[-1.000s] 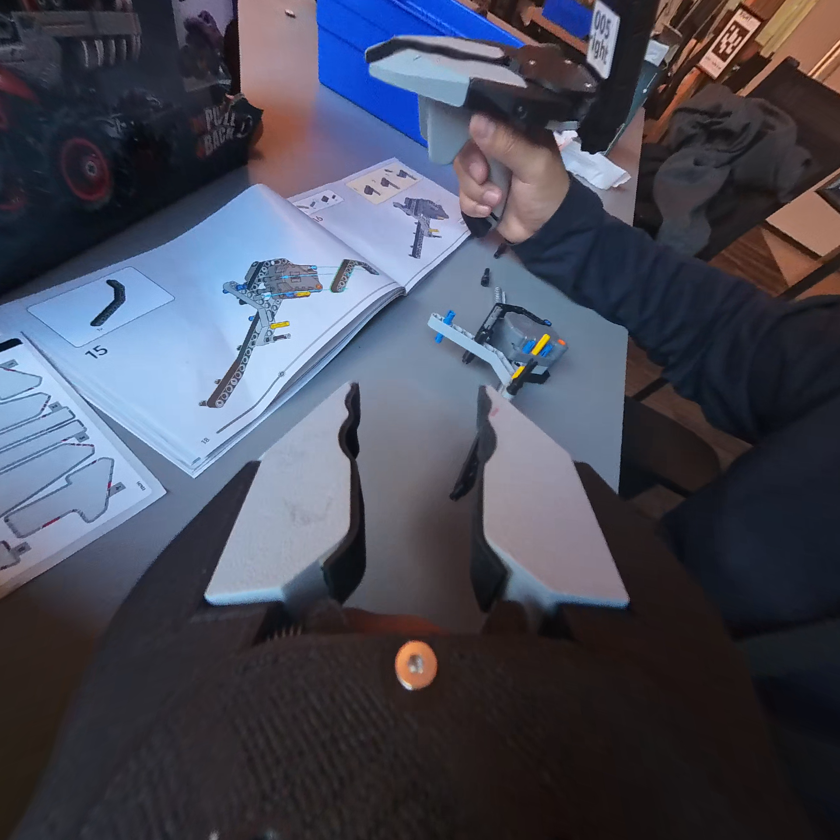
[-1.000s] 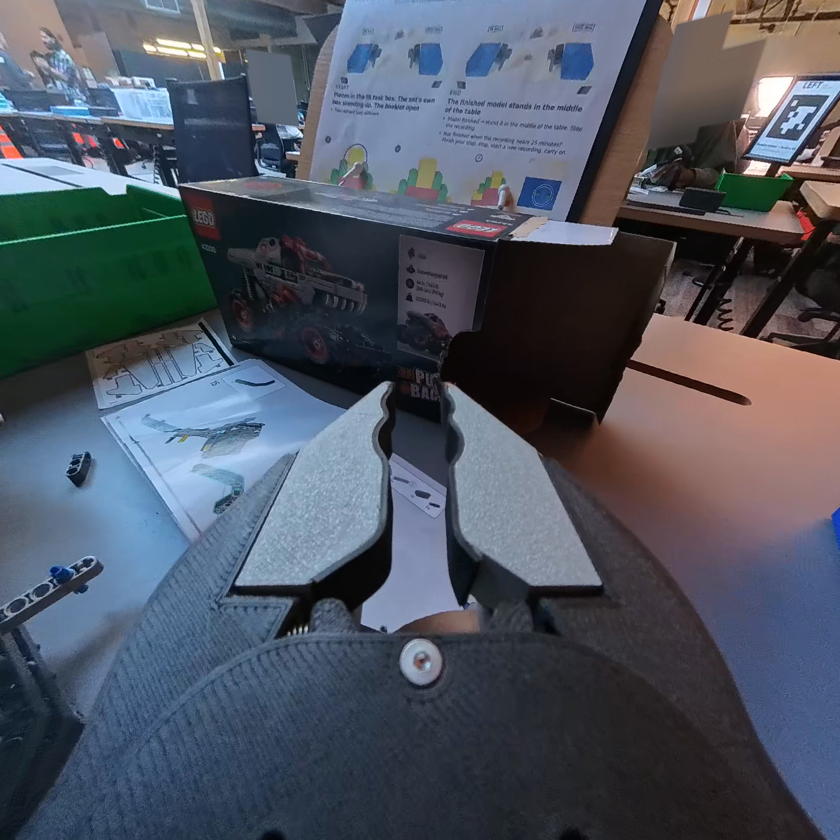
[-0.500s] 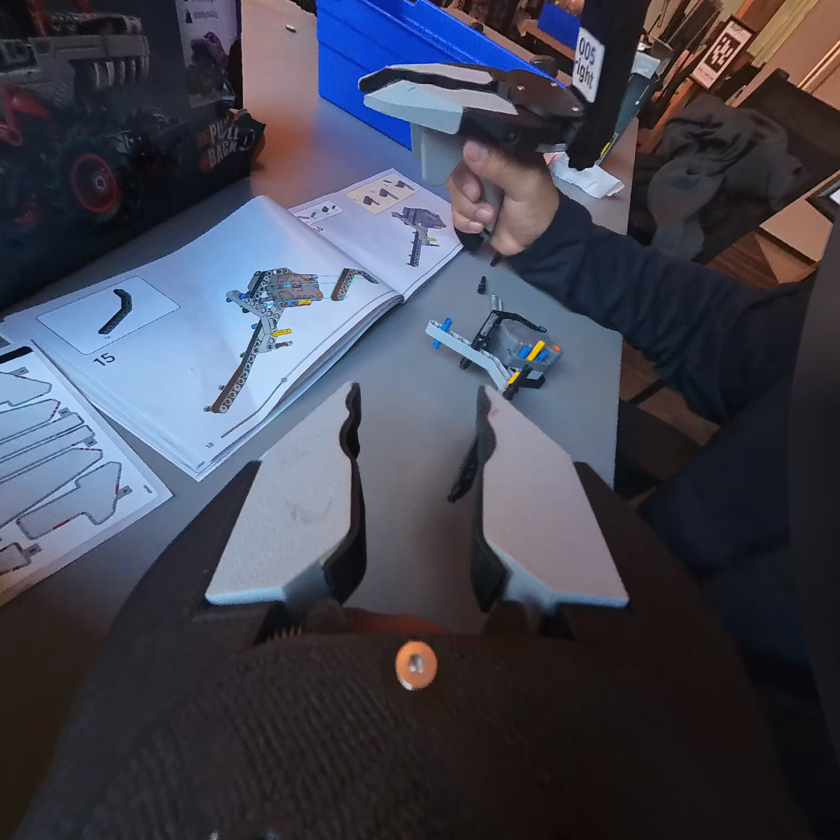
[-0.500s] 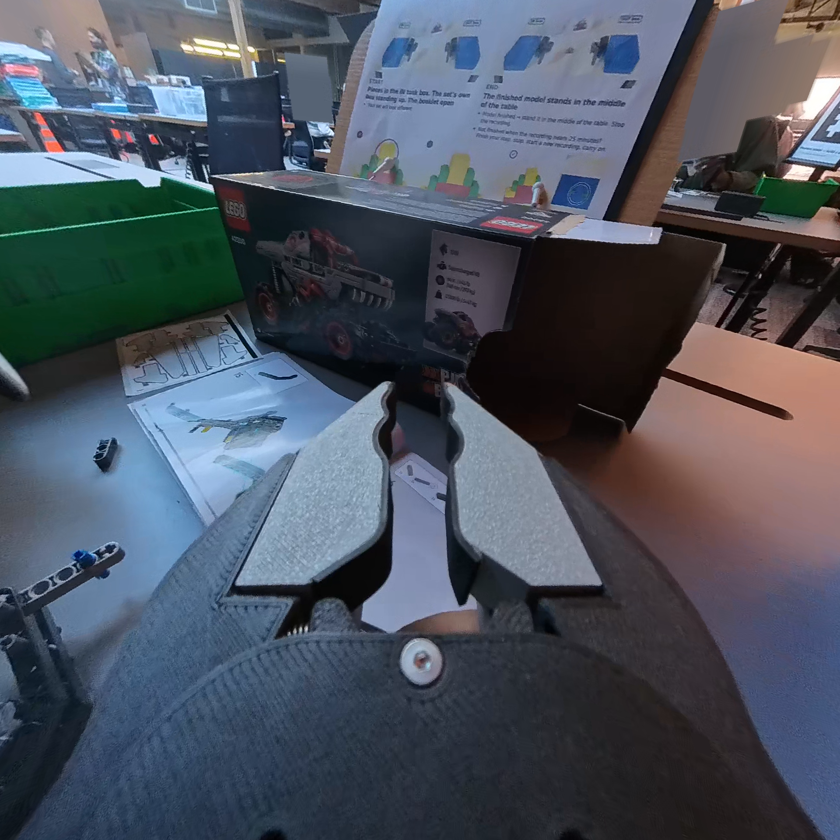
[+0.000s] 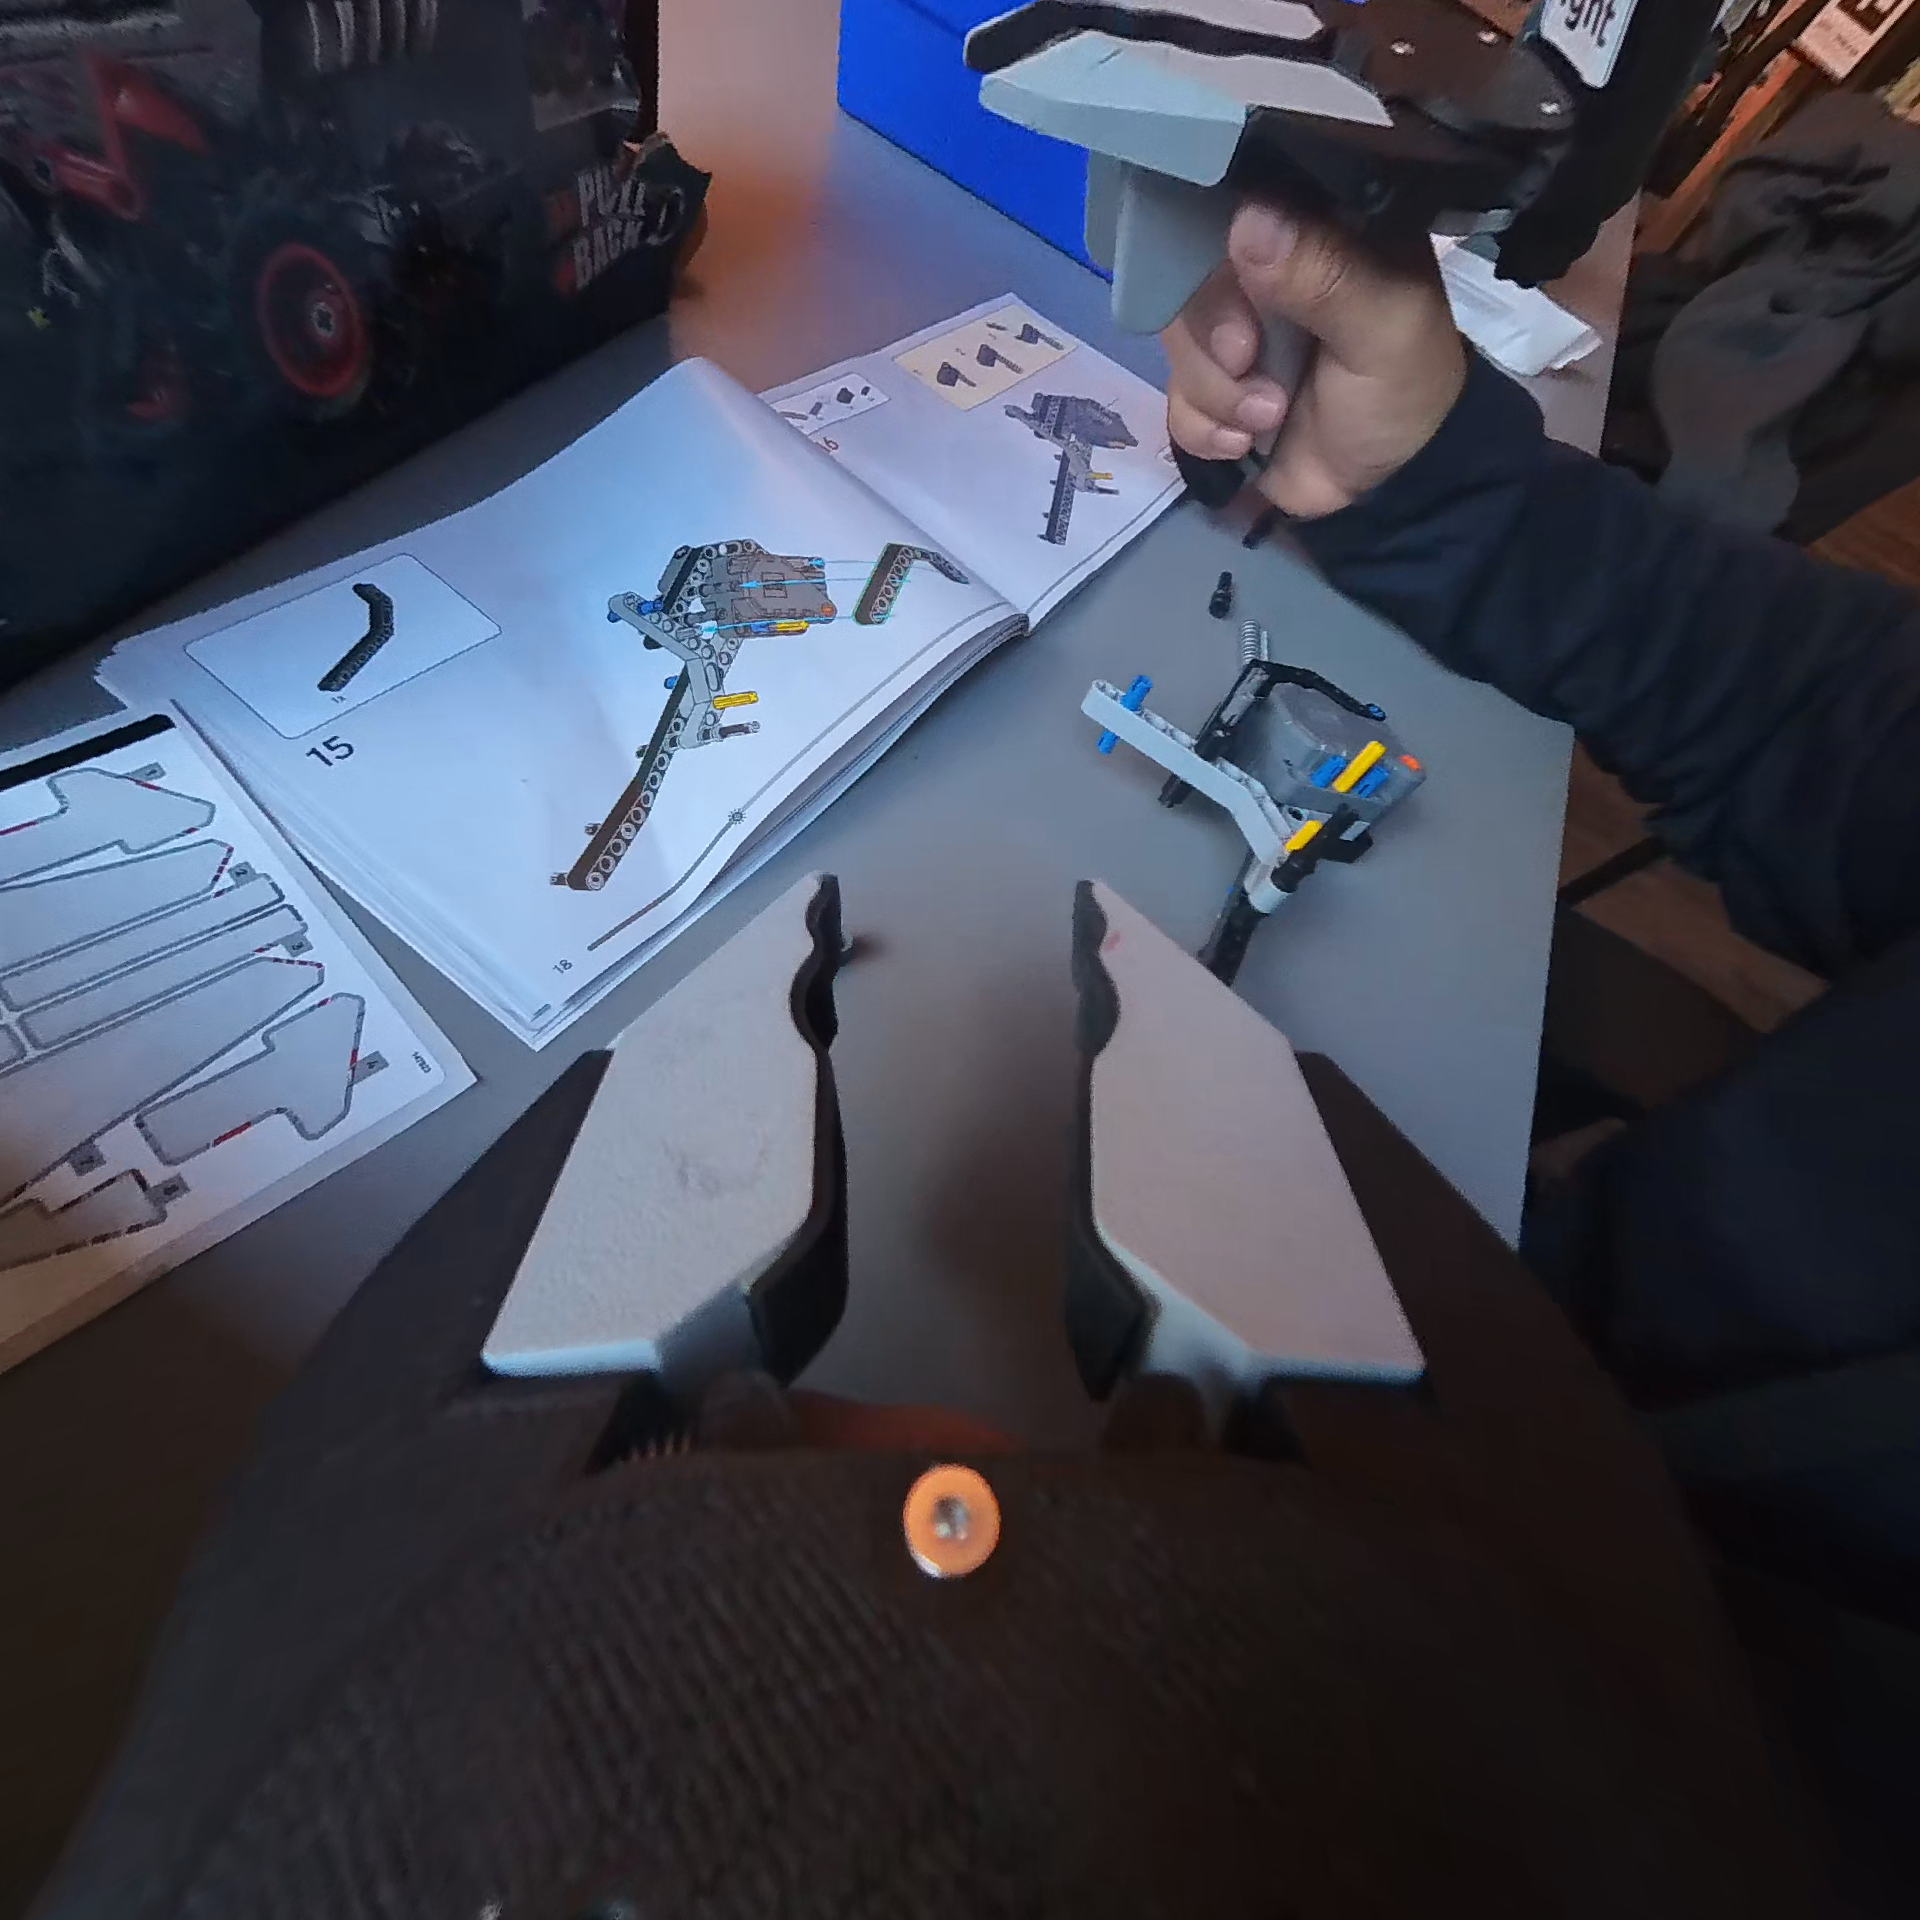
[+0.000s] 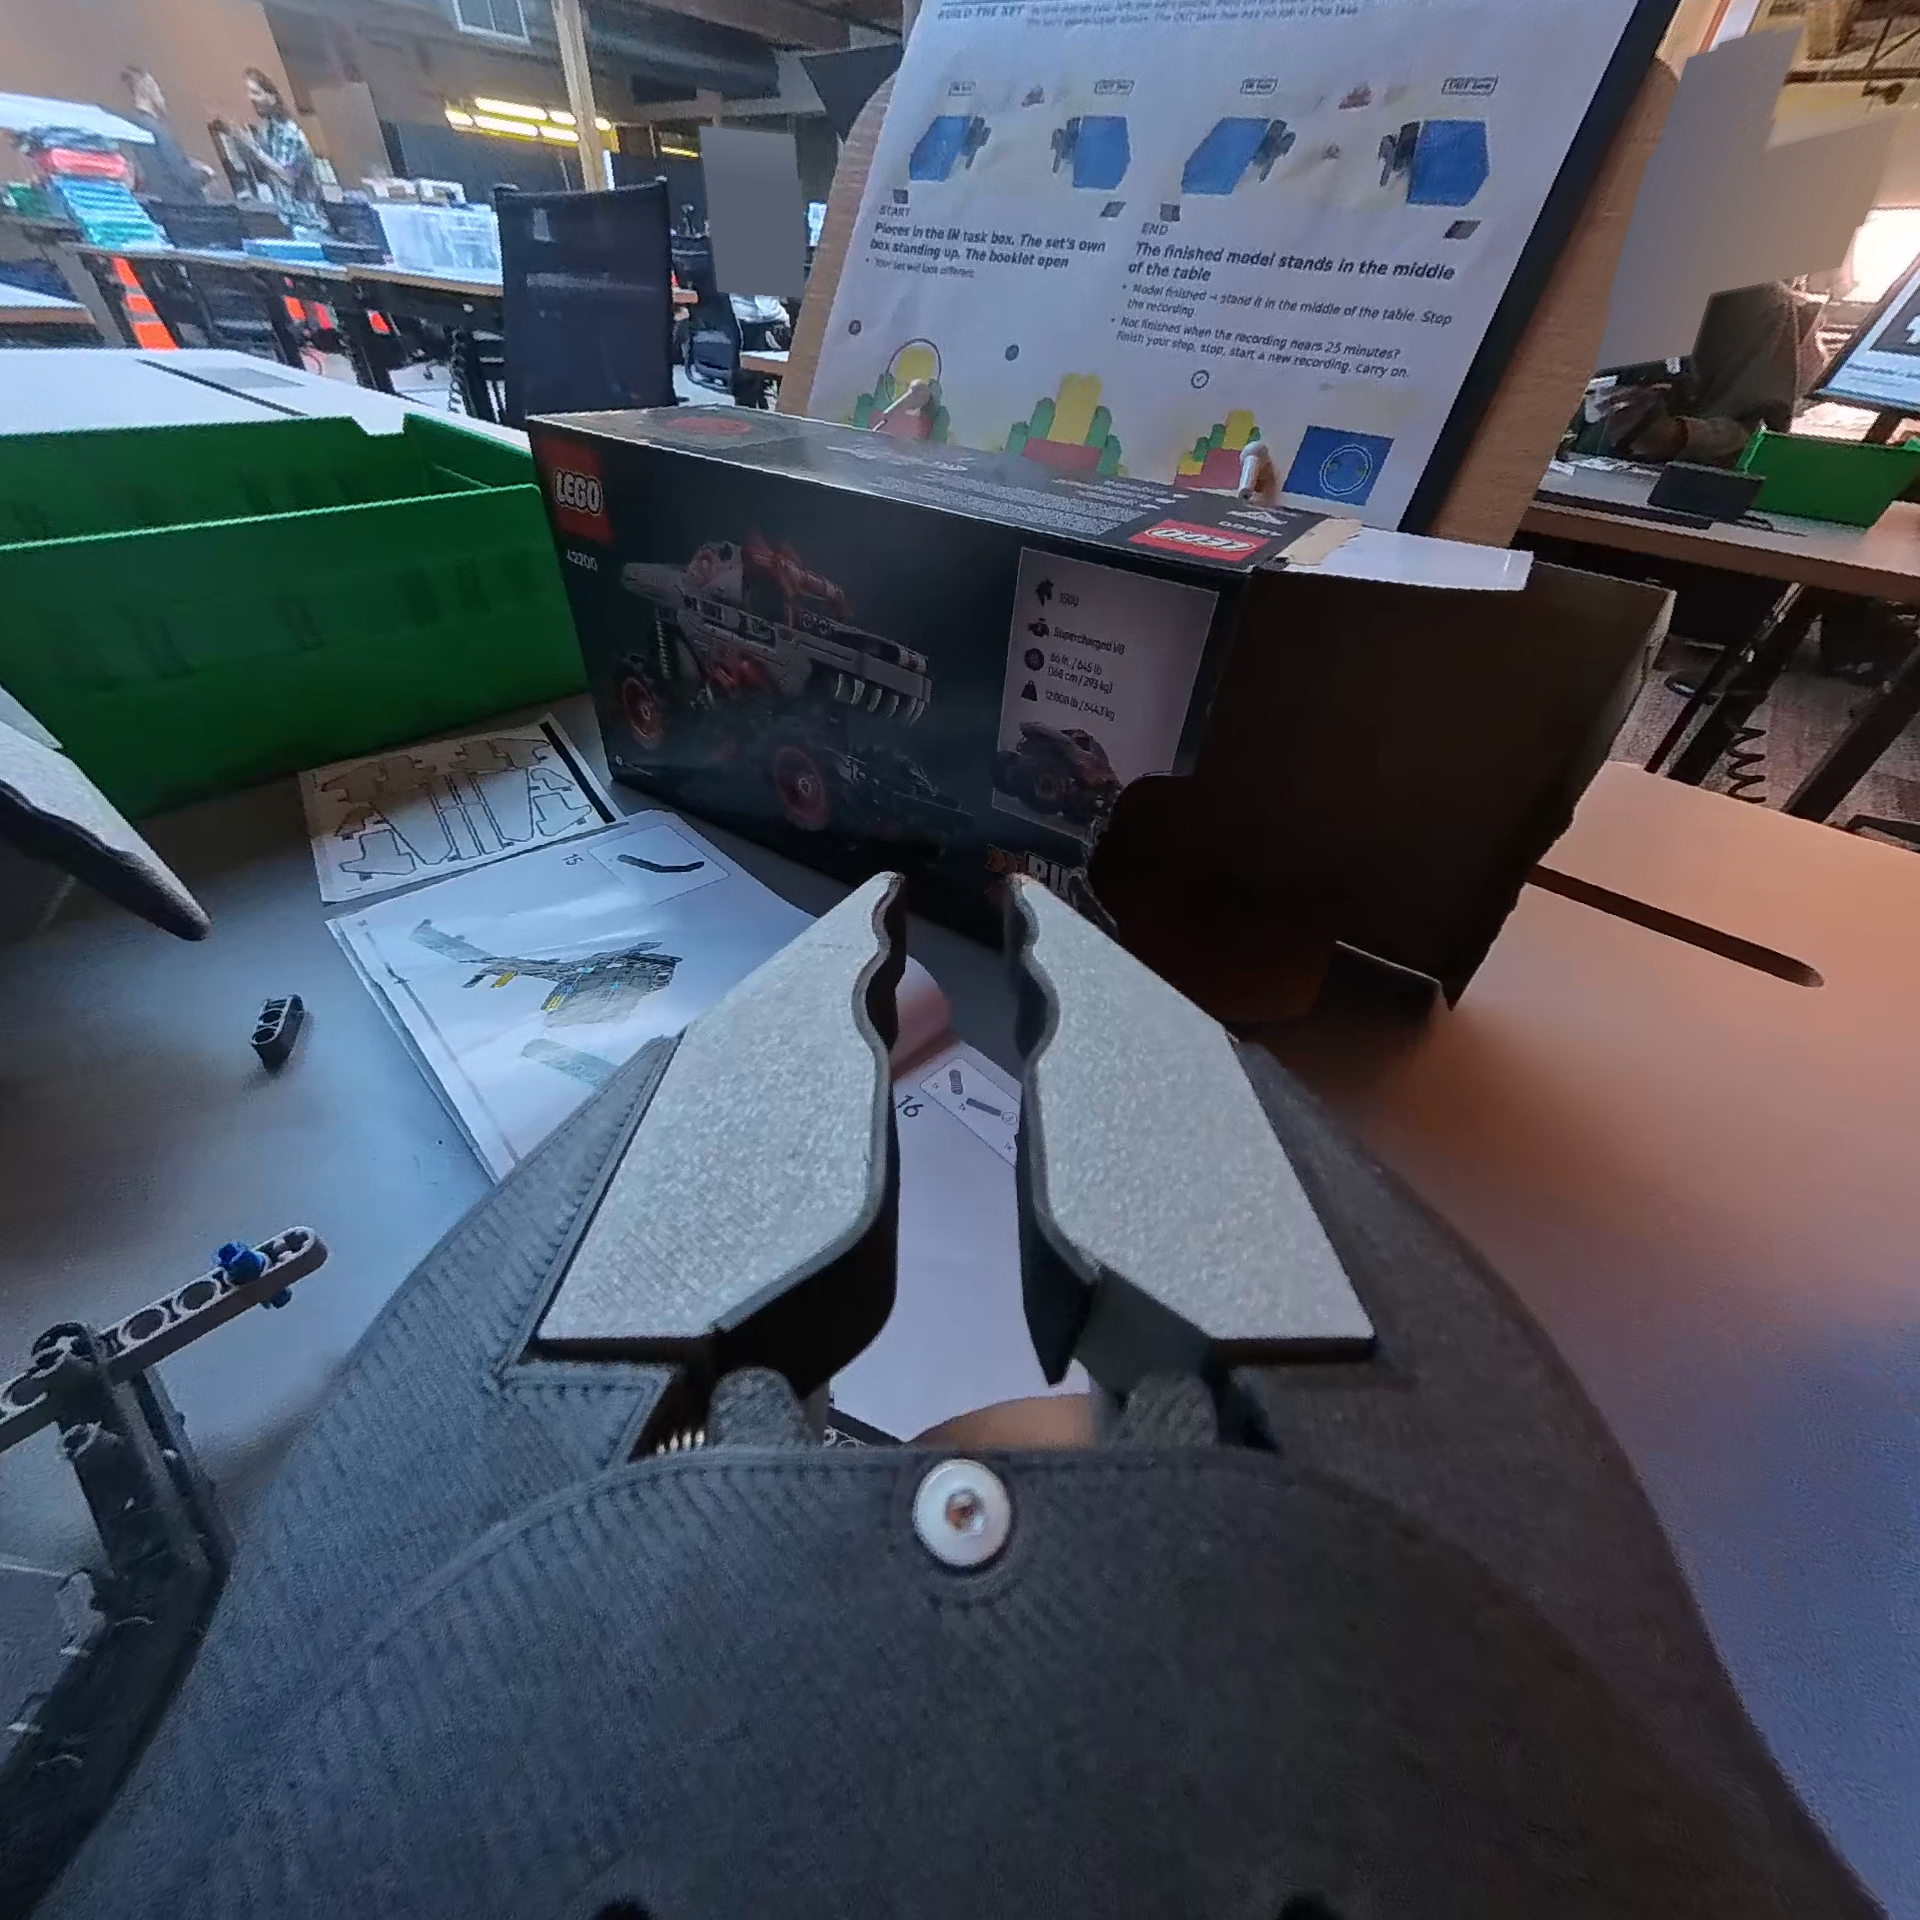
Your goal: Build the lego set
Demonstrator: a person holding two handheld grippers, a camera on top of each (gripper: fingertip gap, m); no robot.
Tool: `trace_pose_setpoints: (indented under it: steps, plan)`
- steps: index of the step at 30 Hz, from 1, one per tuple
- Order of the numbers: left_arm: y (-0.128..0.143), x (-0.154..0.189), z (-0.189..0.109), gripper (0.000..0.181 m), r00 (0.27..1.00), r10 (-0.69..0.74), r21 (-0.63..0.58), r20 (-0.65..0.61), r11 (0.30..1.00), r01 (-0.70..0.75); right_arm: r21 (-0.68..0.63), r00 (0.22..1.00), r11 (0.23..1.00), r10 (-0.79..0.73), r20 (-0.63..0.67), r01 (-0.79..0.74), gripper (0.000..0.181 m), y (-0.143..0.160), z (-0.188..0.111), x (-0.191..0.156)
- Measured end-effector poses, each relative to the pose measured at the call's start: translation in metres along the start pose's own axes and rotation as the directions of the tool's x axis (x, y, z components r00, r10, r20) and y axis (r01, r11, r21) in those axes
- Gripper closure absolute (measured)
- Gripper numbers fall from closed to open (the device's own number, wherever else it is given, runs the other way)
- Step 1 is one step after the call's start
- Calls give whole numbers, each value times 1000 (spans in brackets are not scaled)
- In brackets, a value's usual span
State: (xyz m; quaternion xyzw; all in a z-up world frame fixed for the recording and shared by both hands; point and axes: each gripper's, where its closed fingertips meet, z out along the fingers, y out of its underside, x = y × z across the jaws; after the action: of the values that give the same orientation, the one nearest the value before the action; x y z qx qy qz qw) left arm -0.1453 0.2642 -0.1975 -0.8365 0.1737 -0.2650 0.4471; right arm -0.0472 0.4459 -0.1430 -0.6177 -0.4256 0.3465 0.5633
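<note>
We are working at the grey bench (image 5: pixel 1455 1091), with the set's box (image 6: pixel 935 644) standing along its far edge and the booklet (image 5: pixel 582 665) lying open before it. The part-built model (image 5: pixel 1268 769) is sitting near the bench's right edge. Our left gripper (image 5: pixel 951 935) is hanging released and empty; our right gripper (image 6: pixel 951 925) is gaping slightly, empty. Next we are likely fetching the angled beam; the small black piece (image 6: pixel 278 1029) is too small to identify

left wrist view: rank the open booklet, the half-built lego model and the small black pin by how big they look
1. open booklet
2. half-built lego model
3. small black pin, tiny by comparison
All lie at a similar distance on the table, so the order is safe.
</note>
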Motion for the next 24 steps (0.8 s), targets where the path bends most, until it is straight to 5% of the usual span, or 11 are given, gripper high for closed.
trace_pose_setpoints:
  steps: [24]
  plan:
    - [0, 2, -1, 141, 998, 55, -1, 25, 998, -55, -32, 1000, 999, -13, 8, 14, 165, 6, 5, -4]
